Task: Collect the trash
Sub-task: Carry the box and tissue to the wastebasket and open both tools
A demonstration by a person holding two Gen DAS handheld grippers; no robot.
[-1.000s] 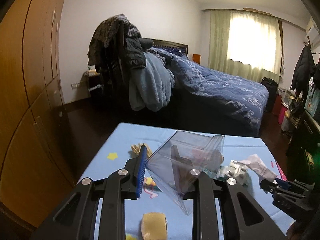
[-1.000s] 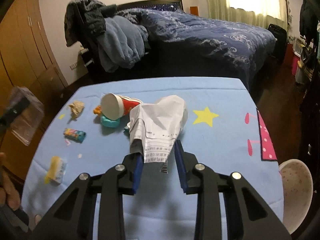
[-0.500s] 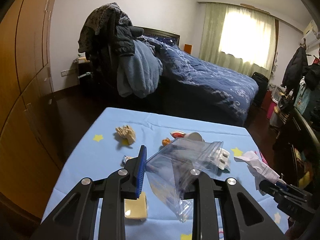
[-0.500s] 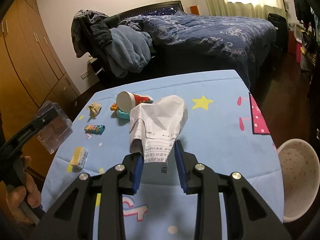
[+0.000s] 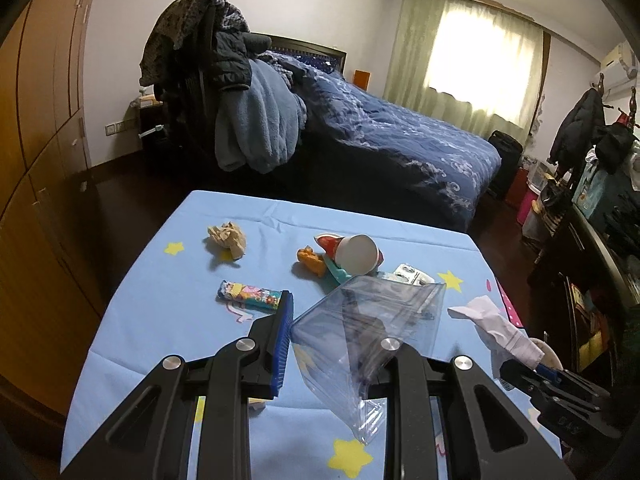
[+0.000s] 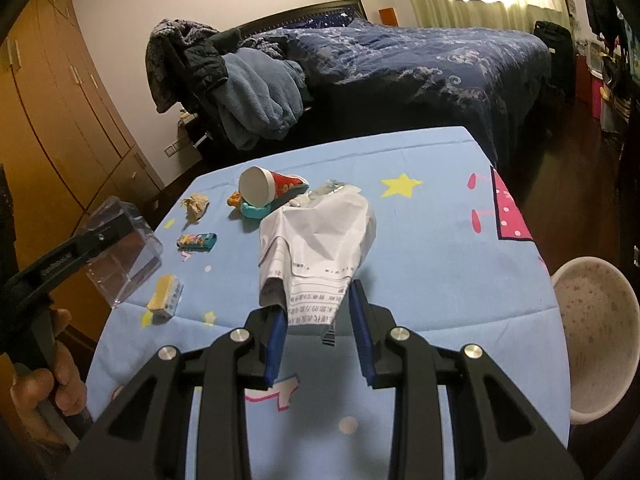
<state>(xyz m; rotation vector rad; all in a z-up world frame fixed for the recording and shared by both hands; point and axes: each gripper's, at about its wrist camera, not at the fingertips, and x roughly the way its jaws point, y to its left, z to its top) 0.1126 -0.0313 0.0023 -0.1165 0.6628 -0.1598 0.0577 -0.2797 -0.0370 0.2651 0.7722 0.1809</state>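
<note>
Left gripper [image 5: 326,334] jaws spread wide, clear plastic bag [image 5: 370,332] hooked over the right finger only, mouth gaping forward; the left blue pad [image 5: 282,344] touches nothing. Right gripper [image 6: 318,320] jaws partly closed, pinching a crumpled white printed paper [image 6: 316,248] that sticks up and forward from between the pads. Ahead of the right jaws on the blue star tablecloth [image 6: 432,240]: tipped paper cup [image 6: 258,188] on a teal piece [image 6: 254,212], orange scrap [image 6: 234,199] beside it. Ahead-left: tan paper wad [image 6: 196,205], colourful wrapper [image 6: 196,241], yellow packet [image 6: 166,295] nearer the jaws. White bin [image 6: 596,342] to the right of the right jaws, beside the table edge. Foil blister pack [image 5: 412,274] just beyond the bag's mouth in the left view.
</note>
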